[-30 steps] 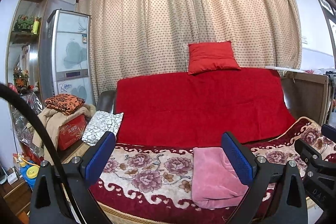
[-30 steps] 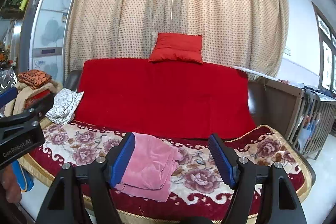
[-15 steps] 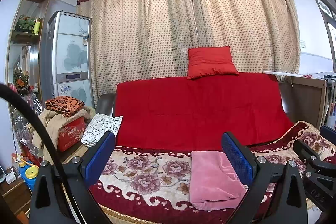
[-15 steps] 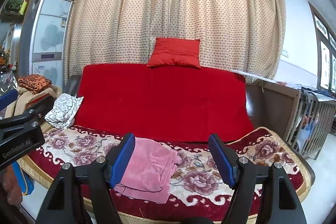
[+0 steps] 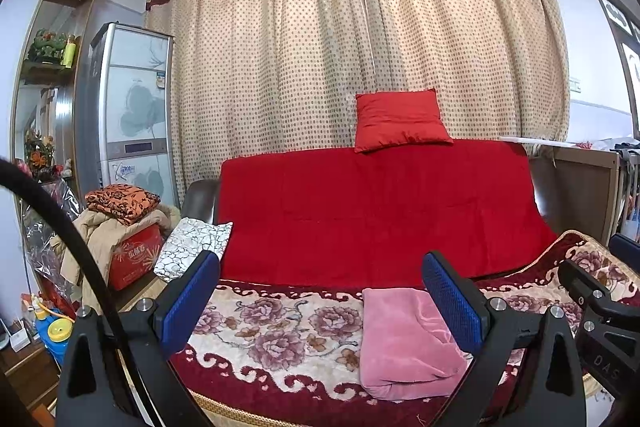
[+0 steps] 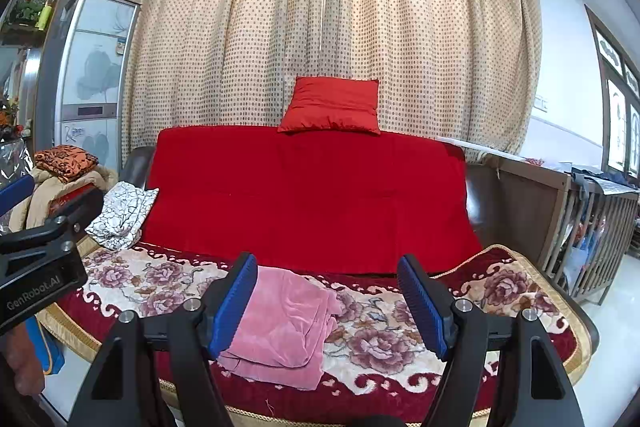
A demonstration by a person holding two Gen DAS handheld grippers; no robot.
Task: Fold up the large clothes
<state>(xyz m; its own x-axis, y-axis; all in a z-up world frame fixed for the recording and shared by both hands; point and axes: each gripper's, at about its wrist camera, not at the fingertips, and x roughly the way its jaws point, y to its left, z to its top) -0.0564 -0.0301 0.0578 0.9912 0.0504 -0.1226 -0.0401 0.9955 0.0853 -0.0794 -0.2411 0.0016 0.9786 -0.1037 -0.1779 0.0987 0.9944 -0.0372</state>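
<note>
Floral plush sofa (image 5: 280,331); folded pink velvet garment (image 5: 404,343).

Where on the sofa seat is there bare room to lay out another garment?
Free: the floral blanket between the black-and-white cloth and the folded pink garment, and the stretch right of the garment up to the seat's end. Crowded: the side table pile left of the sofa.
</note>
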